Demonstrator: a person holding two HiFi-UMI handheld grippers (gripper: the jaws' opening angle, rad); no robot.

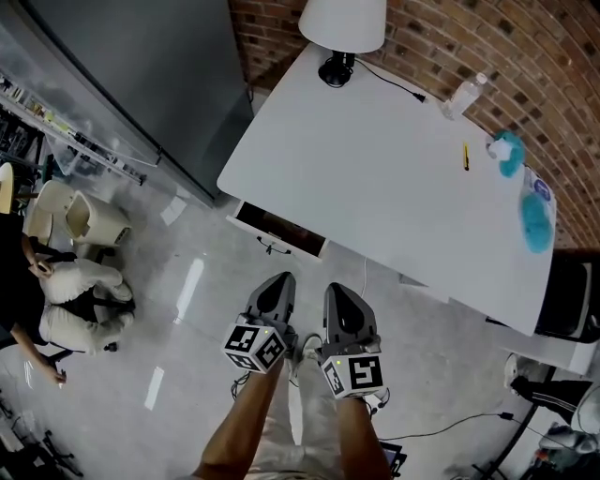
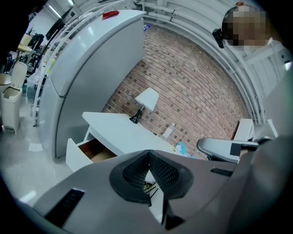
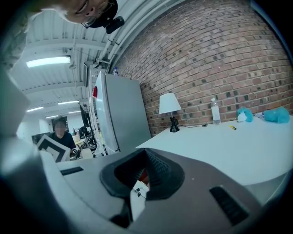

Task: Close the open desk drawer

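The white desk (image 1: 394,178) has one drawer (image 1: 278,234) pulled out at its front left corner, with a dark handle on its white front. In the left gripper view the drawer (image 2: 86,153) shows its brown wooden inside. My left gripper (image 1: 277,283) and right gripper (image 1: 339,292) hover side by side over the floor, a short way in front of the drawer and apart from it. Both are shut with nothing held. The left gripper (image 2: 149,153) points at the desk. In the right gripper view, a sliver of the drawer shows behind the right gripper (image 3: 146,153).
A lamp (image 1: 343,23), a water bottle (image 1: 464,94), a yellow pen (image 1: 466,157) and teal cloths (image 1: 536,220) lie on the desk. A grey fridge (image 1: 141,75) stands left of it. A person (image 1: 19,281) is at far left. Cables (image 1: 450,429) cross the floor at right.
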